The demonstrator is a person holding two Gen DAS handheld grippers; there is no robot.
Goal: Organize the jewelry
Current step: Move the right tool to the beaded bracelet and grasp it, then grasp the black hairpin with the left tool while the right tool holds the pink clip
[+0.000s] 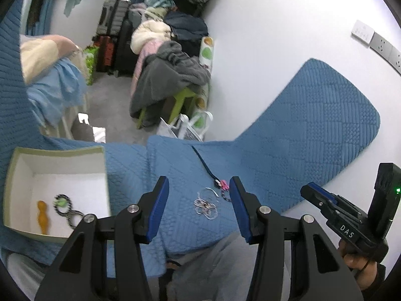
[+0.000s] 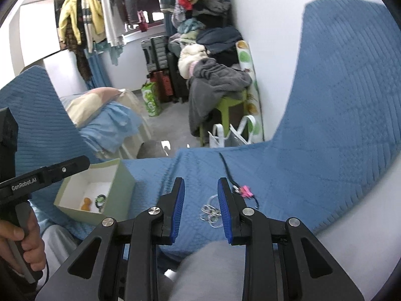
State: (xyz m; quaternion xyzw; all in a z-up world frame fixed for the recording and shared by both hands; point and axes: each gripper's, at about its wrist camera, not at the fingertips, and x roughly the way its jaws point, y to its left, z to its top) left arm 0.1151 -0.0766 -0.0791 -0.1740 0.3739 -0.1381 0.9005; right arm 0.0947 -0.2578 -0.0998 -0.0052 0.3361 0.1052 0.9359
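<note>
Both grippers hang over the blue quilt (image 1: 313, 125) with nothing between their fingers: the left gripper (image 1: 199, 205) spread wide, the right gripper (image 2: 200, 208) parted more narrowly. Silver rings (image 2: 210, 214) lie on the quilt ahead; the box (image 1: 15, 175), left, holds a beaded bracelet (image 1: 62, 204).

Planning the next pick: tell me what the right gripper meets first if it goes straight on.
Probably the silver rings lying on the blue quilted cover, seen between the right gripper fingers; depth is unclear.
</note>
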